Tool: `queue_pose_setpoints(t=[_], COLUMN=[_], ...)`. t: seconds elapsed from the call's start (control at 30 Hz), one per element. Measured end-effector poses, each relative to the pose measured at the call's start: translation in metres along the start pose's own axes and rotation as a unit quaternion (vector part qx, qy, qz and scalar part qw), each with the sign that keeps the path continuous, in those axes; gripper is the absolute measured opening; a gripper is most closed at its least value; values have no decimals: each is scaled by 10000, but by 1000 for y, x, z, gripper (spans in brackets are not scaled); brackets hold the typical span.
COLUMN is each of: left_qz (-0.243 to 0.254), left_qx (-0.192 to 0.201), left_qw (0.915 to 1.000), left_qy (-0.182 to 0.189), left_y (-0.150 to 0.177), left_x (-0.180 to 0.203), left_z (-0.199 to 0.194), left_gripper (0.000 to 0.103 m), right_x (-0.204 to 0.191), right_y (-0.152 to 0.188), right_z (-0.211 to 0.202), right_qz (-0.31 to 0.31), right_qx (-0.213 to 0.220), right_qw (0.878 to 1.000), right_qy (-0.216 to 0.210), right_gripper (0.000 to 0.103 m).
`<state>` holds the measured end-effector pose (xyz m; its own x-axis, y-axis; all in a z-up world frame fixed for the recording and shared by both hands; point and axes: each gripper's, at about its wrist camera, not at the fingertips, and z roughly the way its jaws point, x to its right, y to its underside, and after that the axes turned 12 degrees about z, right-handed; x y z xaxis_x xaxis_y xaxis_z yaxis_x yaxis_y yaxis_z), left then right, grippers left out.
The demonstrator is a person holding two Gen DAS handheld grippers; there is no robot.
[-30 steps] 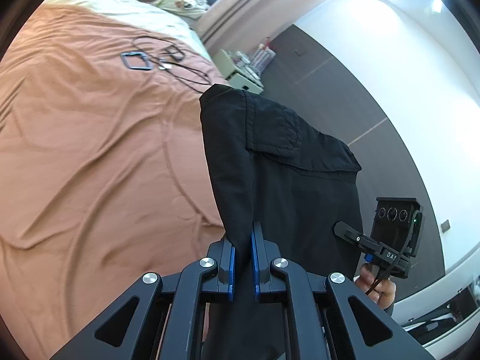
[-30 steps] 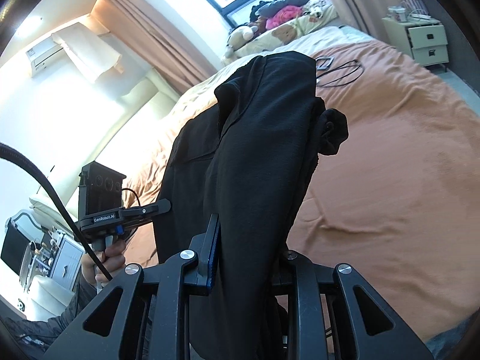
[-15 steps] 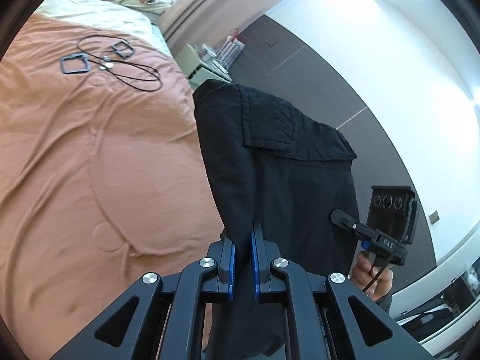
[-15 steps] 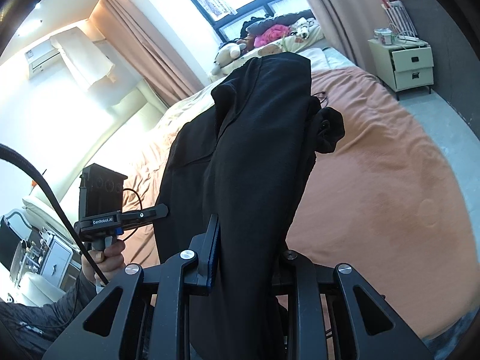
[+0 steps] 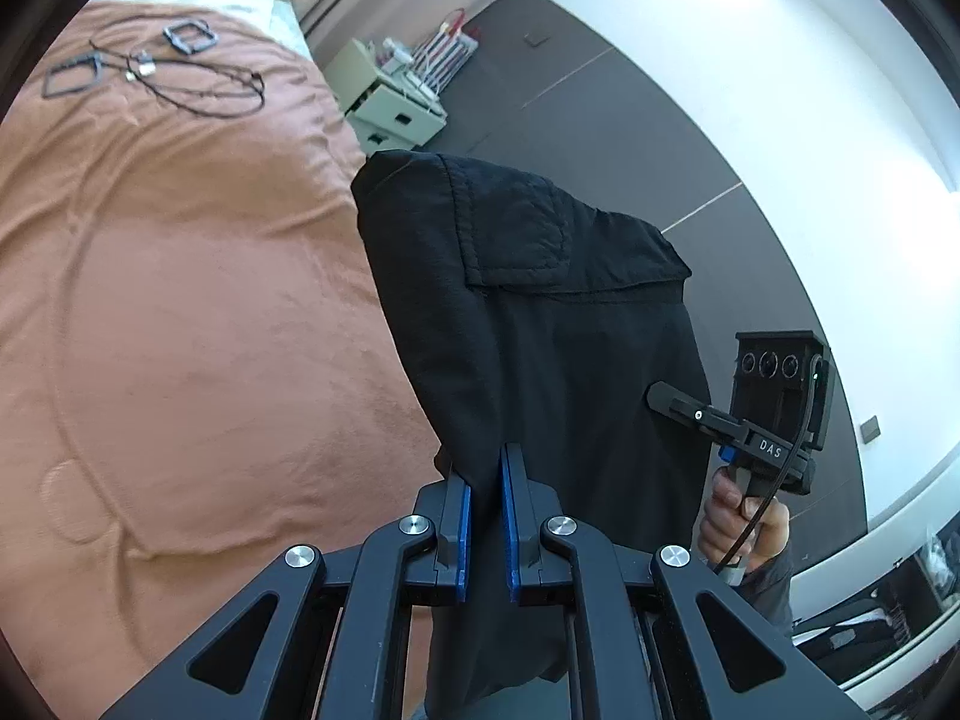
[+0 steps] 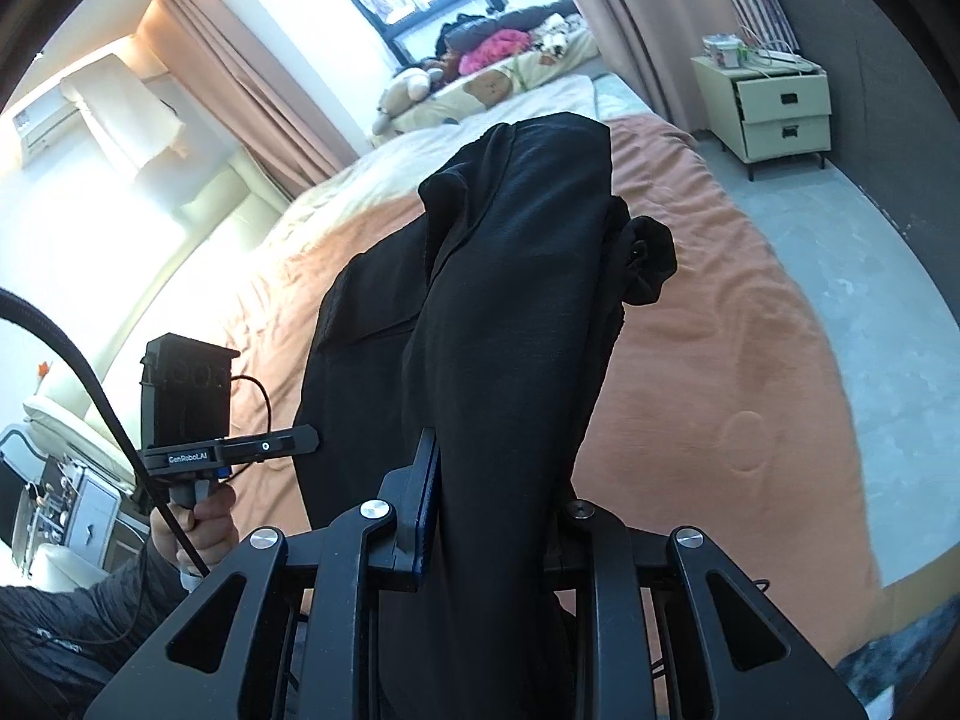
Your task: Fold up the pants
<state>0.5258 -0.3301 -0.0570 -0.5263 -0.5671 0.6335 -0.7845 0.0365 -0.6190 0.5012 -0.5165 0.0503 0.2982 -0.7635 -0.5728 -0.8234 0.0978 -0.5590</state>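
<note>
The black pants hang in the air above the orange bedspread, held between both grippers. My left gripper is shut on one edge of the pants; a back pocket flap shows on the cloth. My right gripper is shut on a thick bunch of the pants, which hides its right finger. Each view shows the other gripper: the right one in the left wrist view, the left one in the right wrist view.
Black cables and two square frames lie on the far part of the bed. A pale green nightstand stands beside the bed by the dark wall. Pillows and soft toys lie at the head of the bed under the window.
Both grippers have lifted and tilted with the pants still held; the bed has dropped lower in view and more of the wall and the floor shows. The grips have not changed.
</note>
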Motion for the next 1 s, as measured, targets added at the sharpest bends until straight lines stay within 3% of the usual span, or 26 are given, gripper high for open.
queue_pose_setpoints(t=[0.37,0.63,0.7,0.73,0.83,1.0], left_qz=[-216,-383,-544,-662,-796,-880], left_qx=[-366,-359,-546,-650,-832,-934], left_qw=[9990,9986,9970,9956,9933,9917], left_qy=[158,115,-64,-93,-105,-25], left_y=[-7,-7,-3,-2,9,18], left_x=[-22,-48,-61,-66,-77,-81], left_z=[98,117,126,134,142,143], left_gripper=[9,9,11,11,11,13], right_x=[29,32,42,51,78,68], right_y=[-36,-53,-57,-58,-51,-28], right_z=[7,33,51,61,76,47], right_qz=[85,58,120,265,809,954], right_qx=[-231,-326,-398,-504,-671,-240], right_qw=[9985,9967,9922,9871,9676,9687], right_qy=[495,742,1173,1496,2295,2279], right_gripper=[20,21,32,44,48,48])
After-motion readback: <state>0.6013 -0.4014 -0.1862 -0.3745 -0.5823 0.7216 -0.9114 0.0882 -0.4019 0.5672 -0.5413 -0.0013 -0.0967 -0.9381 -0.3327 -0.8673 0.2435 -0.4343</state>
